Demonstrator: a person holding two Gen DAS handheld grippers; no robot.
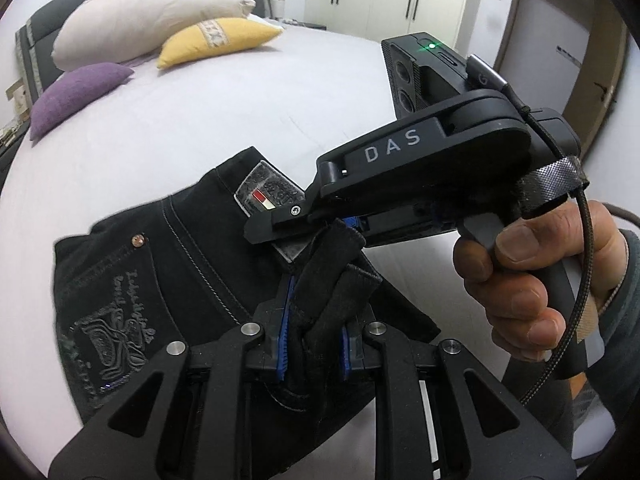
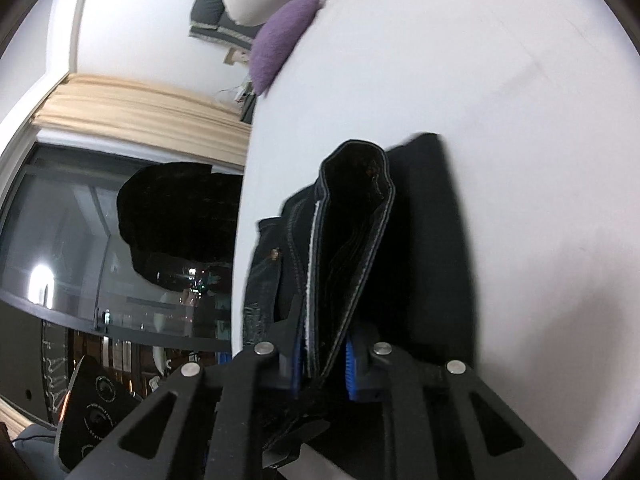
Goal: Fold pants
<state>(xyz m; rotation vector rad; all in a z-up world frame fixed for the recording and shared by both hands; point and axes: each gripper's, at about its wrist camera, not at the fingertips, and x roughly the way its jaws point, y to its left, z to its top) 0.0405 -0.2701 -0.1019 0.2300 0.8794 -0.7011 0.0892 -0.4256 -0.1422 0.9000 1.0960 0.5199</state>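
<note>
the left tool is clamped on a bunched fold of the black pants. the right tool is clamped on their waistband edge, over the bed.

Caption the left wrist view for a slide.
Both hand-held grippers, left and right, pinch black pants over a white bed.

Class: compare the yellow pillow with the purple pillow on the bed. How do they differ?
The yellow pillow has a patterned band; the purple pillow is plain. Yellow leans on the big cream pillow; purple lies nearer the bed's edge, in front of it. Both are small and pointed at the corners.
</note>
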